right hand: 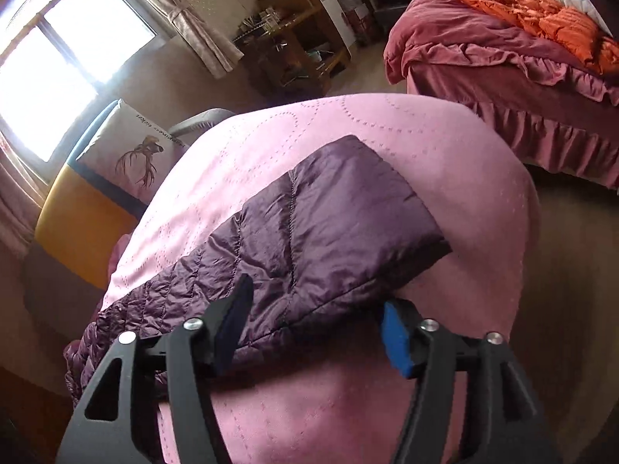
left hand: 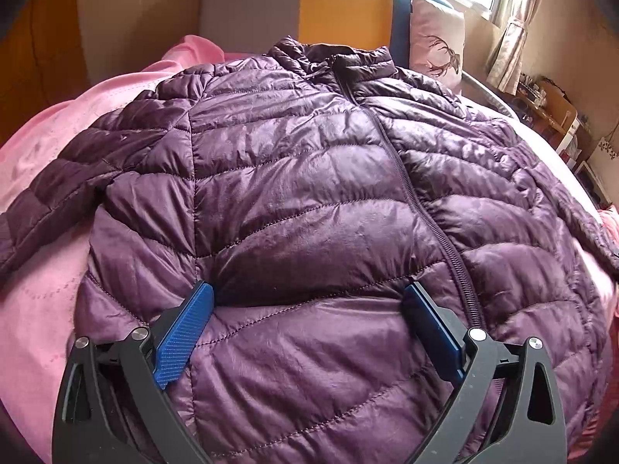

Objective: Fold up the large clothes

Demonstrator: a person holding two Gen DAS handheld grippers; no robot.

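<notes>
A purple quilted jacket (left hand: 309, 178) lies front up and zipped on a pink bedspread (left hand: 42, 201), collar at the far end. My left gripper (left hand: 308, 293) stands wide open over the jacket's lower front, left of the zip, blue pads (left hand: 185, 332) resting on the fabric with nothing pinched. In the right wrist view one sleeve (right hand: 329, 212) stretches flat across the bedspread (right hand: 348, 123) toward the bed's corner. My right gripper (right hand: 315, 309) is open at the sleeve's near edge. One finger lies over the sleeve; the blue-padded fingertip (right hand: 394, 332) slips under its edge.
An antler-print pillow (left hand: 437, 42) leans against the grey and orange headboard (left hand: 344, 7). The bedspread drops off at the bed's corner beyond the sleeve. A second bed (right hand: 483, 77) with an orange garment (right hand: 541, 15) stands across the floor. A cluttered wooden desk (right hand: 294, 38) sits under the window.
</notes>
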